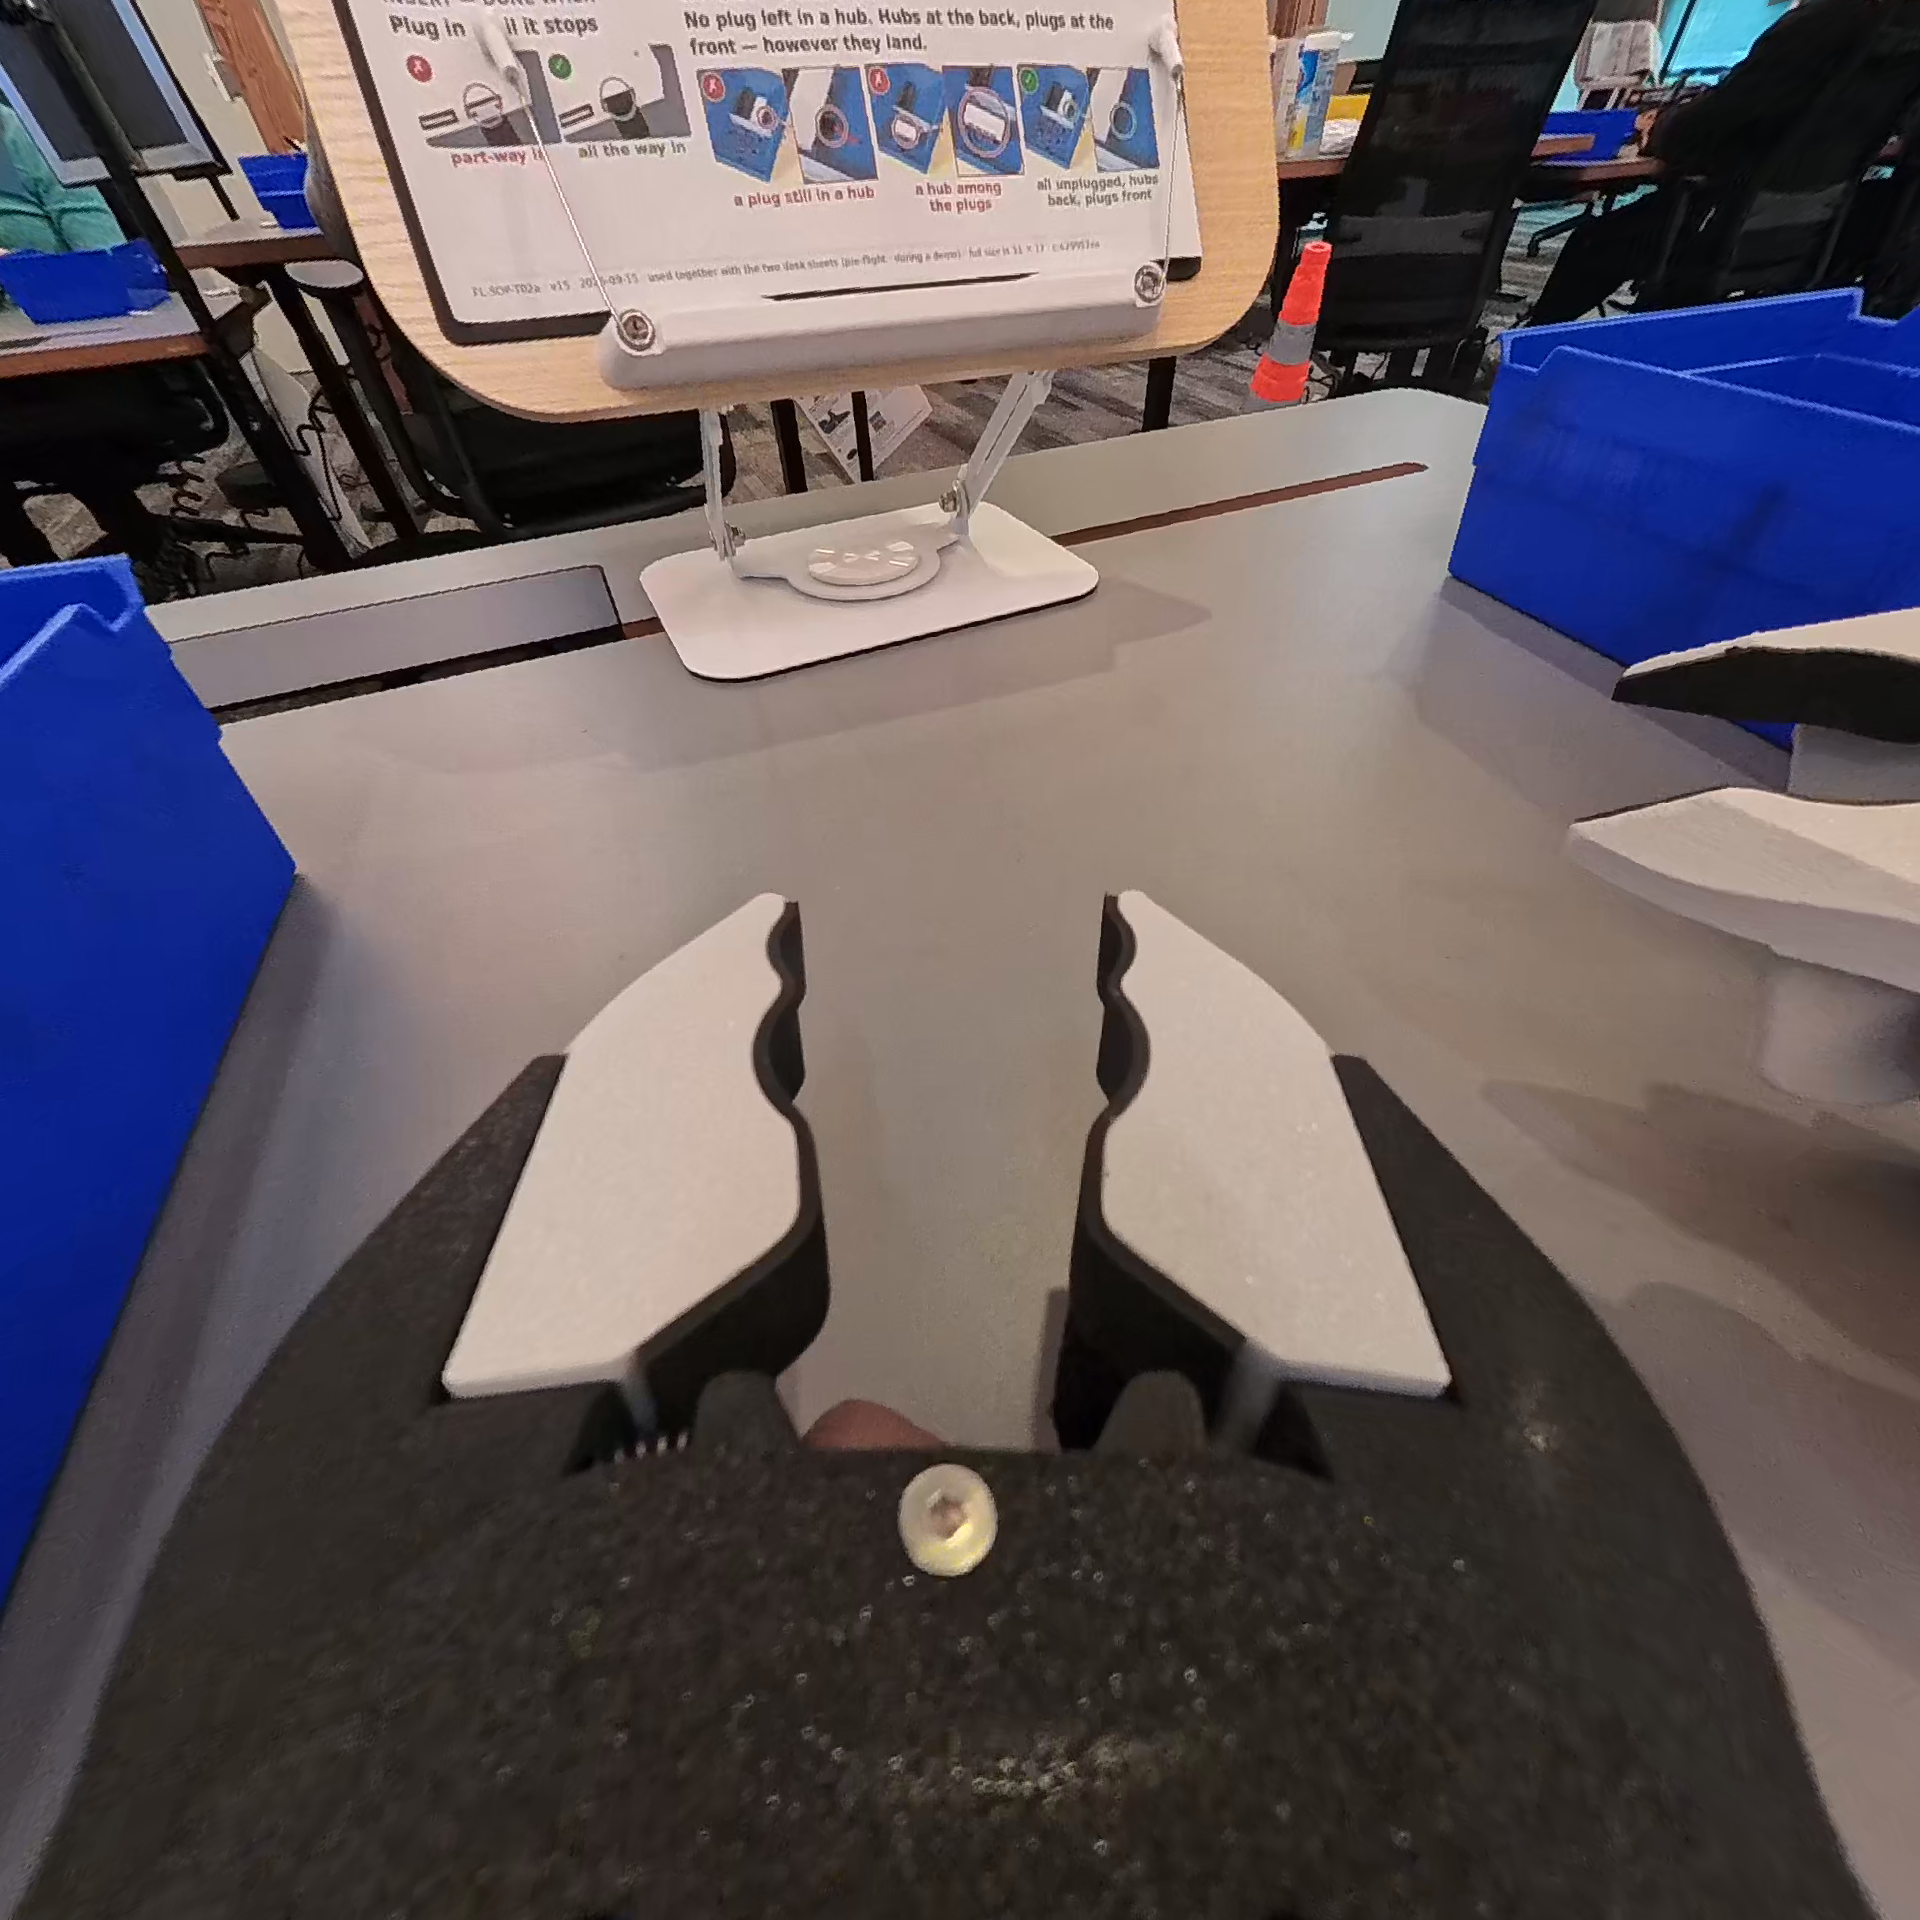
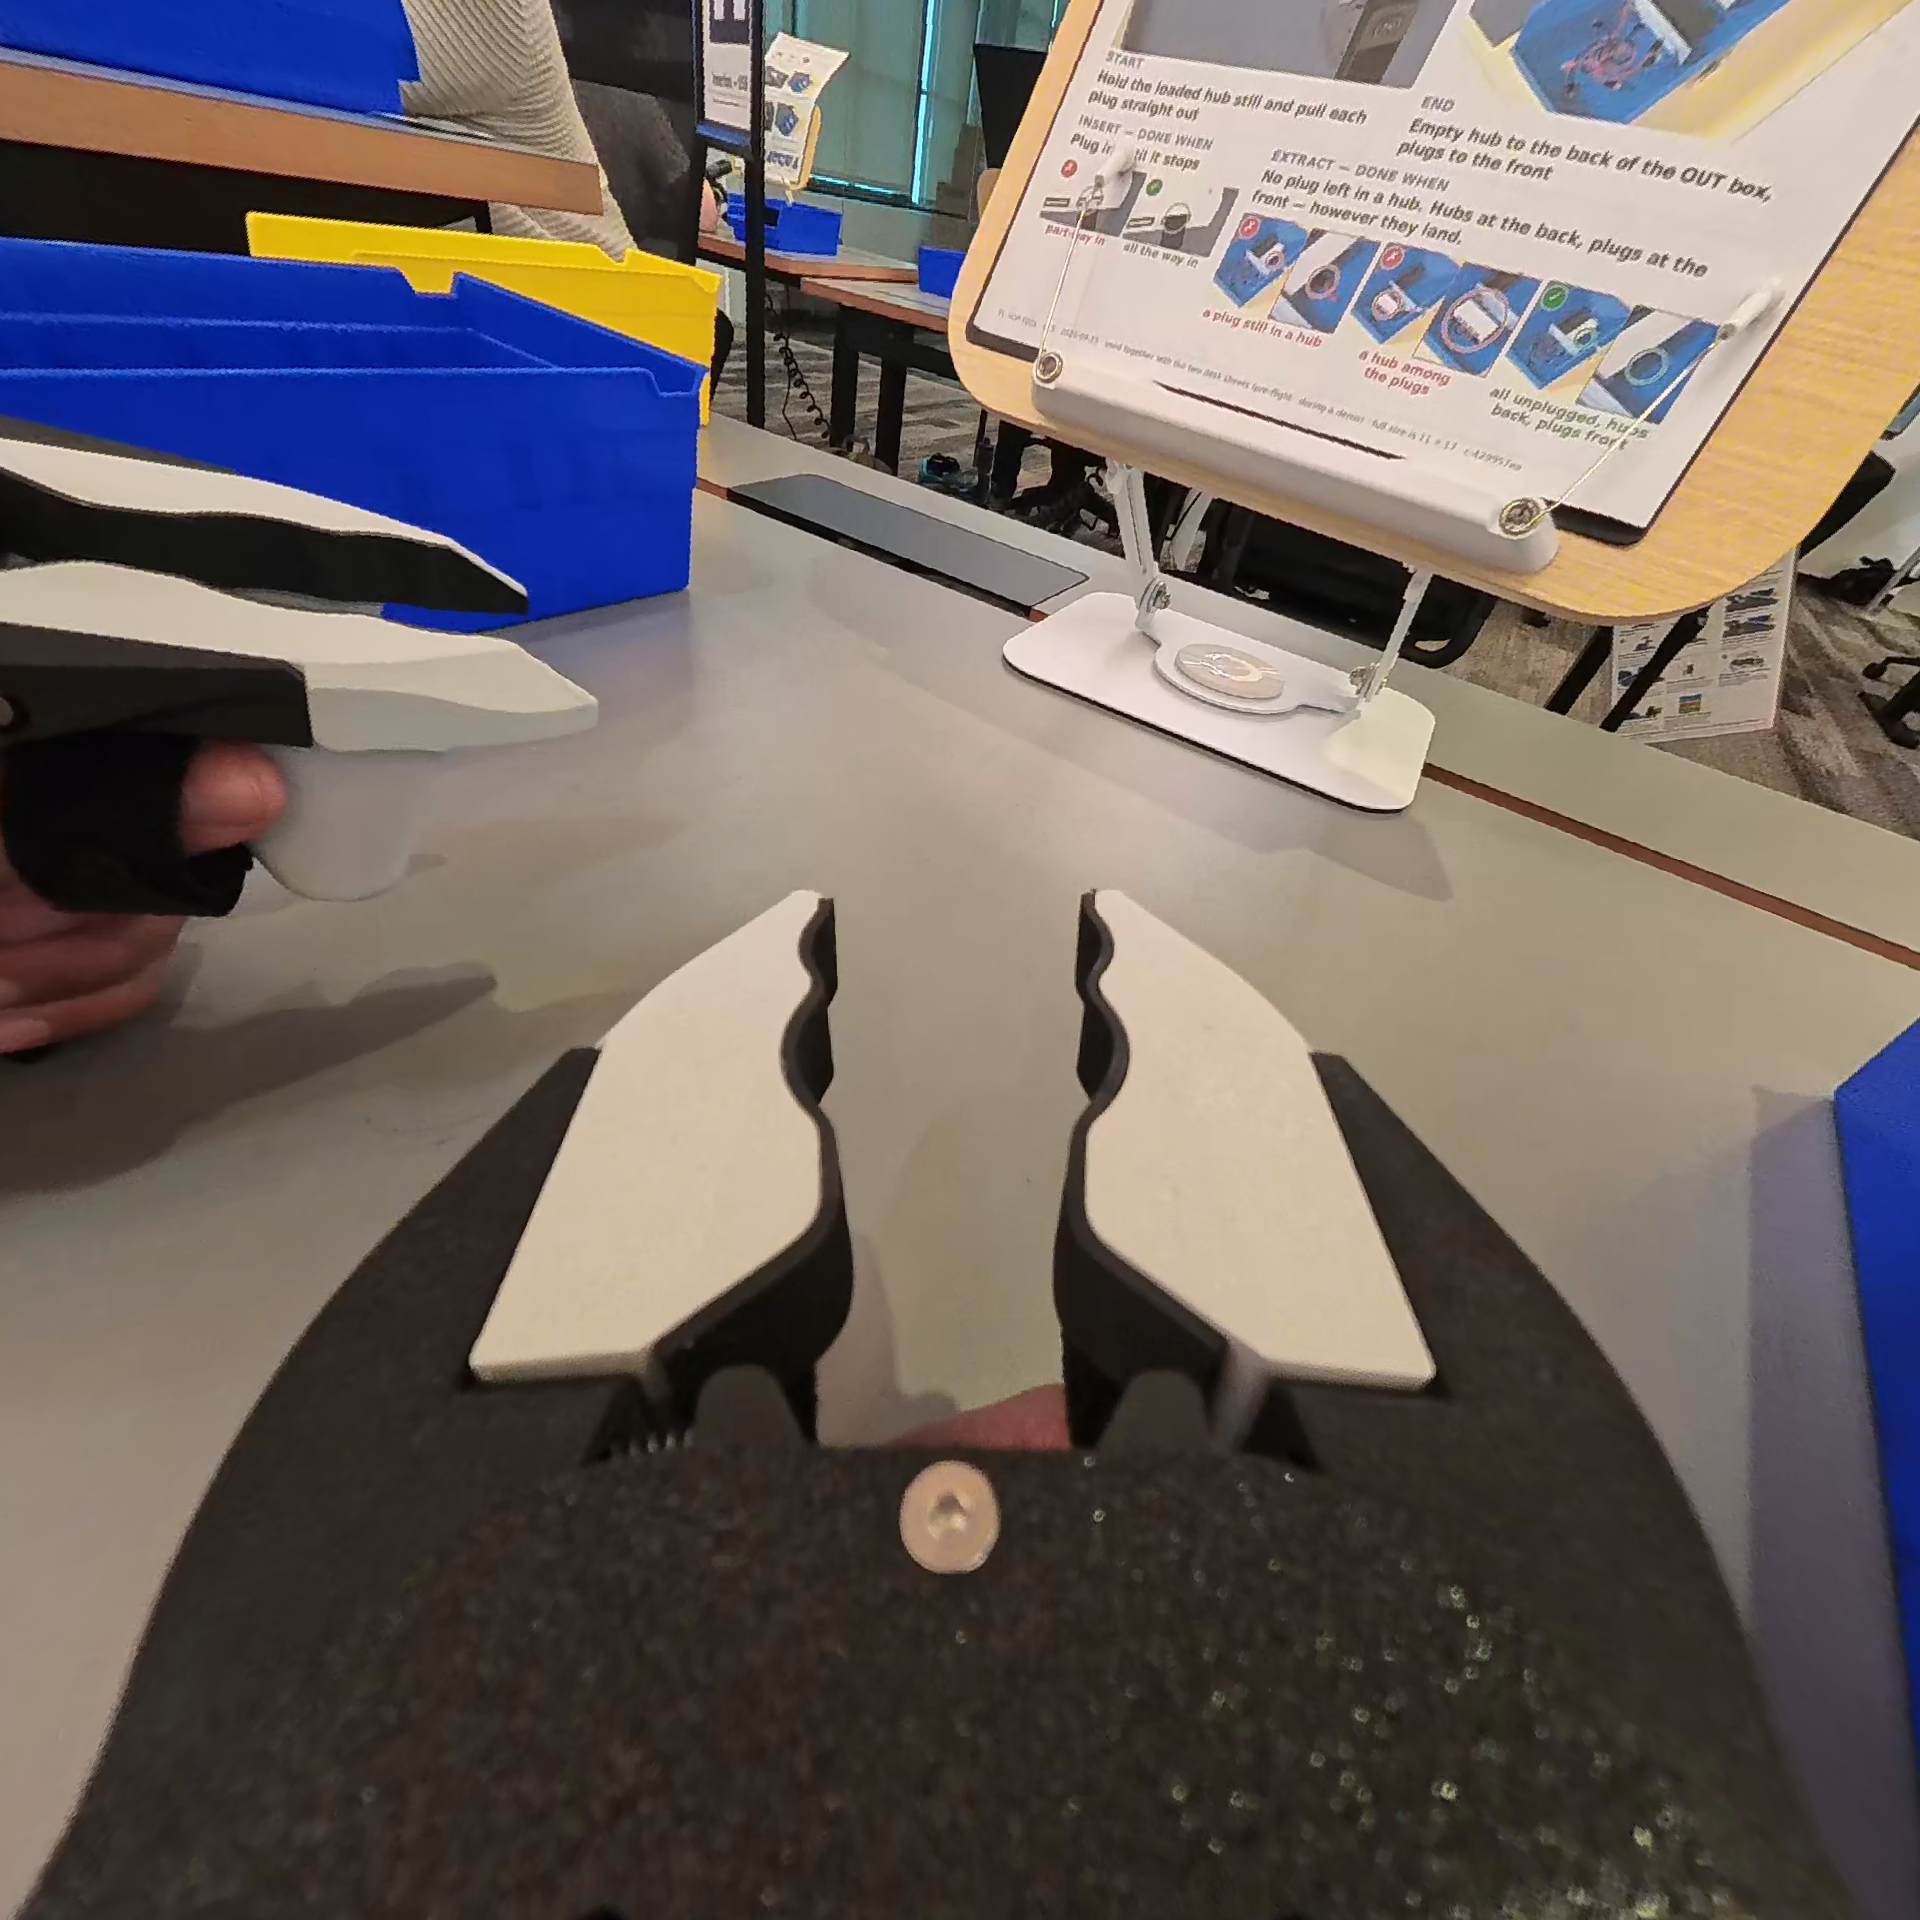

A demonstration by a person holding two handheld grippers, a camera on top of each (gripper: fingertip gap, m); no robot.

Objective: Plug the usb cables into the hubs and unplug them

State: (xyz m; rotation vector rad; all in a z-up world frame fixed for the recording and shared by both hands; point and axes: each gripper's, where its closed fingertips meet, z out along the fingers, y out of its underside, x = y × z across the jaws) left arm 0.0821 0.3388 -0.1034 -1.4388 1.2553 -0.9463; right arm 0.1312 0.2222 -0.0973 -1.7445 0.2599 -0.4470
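Note:
No USB cable and no hub shows in either view. My left gripper [image 1: 951,914] is open and empty, low over the grey table [image 1: 935,831]. My right gripper [image 2: 956,909] is open and empty over the same table [image 2: 935,790]. The right gripper's fingers [image 1: 1766,862] show at the right edge of the left wrist view. The left gripper's fingers [image 2: 436,675] show at the left of the right wrist view, held by a gloved hand [image 2: 114,831].
A tilted wooden stand with an instruction sheet [image 1: 810,208] [image 2: 1455,312] rests on a white base [image 1: 868,592] [image 2: 1226,696] at the table's back. Blue bins stand at the left [image 1: 94,935] [image 2: 364,416] and right [image 1: 1683,499] [image 2: 1881,1247]. A yellow bin [image 2: 582,281] sits behind.

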